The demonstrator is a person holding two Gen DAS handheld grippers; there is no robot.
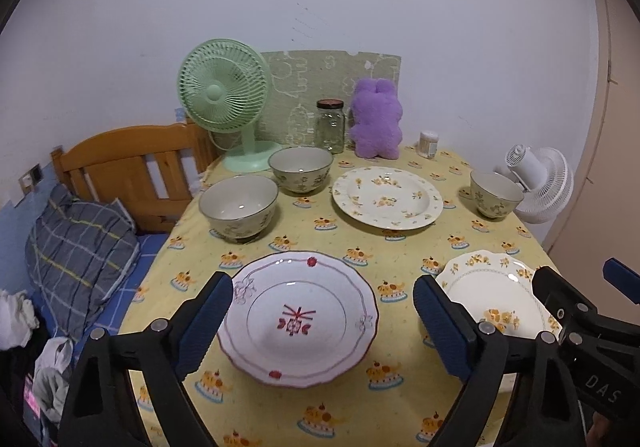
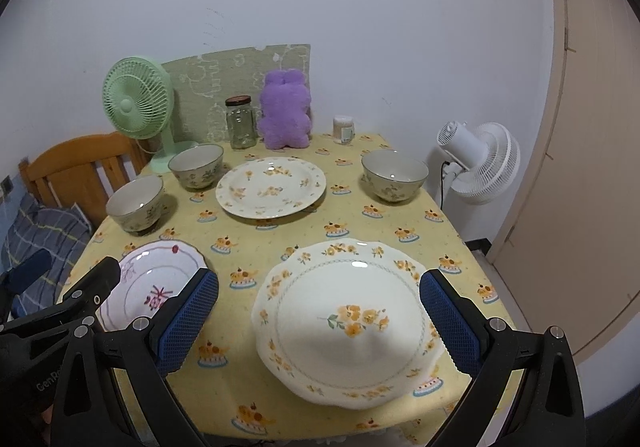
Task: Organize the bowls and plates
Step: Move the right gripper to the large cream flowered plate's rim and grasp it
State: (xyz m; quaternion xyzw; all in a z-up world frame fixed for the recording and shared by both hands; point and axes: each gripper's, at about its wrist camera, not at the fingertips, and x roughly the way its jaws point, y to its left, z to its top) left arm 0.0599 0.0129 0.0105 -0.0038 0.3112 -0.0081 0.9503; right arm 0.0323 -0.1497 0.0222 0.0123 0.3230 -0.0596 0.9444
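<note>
Side by side, left tongs (image 1: 322, 321) agape, right tongs (image 2: 318, 321) agape, both tilted tableward

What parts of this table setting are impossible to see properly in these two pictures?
- Red-patterned plate: in the right wrist view, its near half is hidden behind the left gripper and a blue finger pad.
- Yellow-flowered plate: in the left wrist view, its right side is covered by the right gripper.
- Small labelled jar: label too small to read in either view.
- White fan: its base is hidden behind the table edge.
</note>
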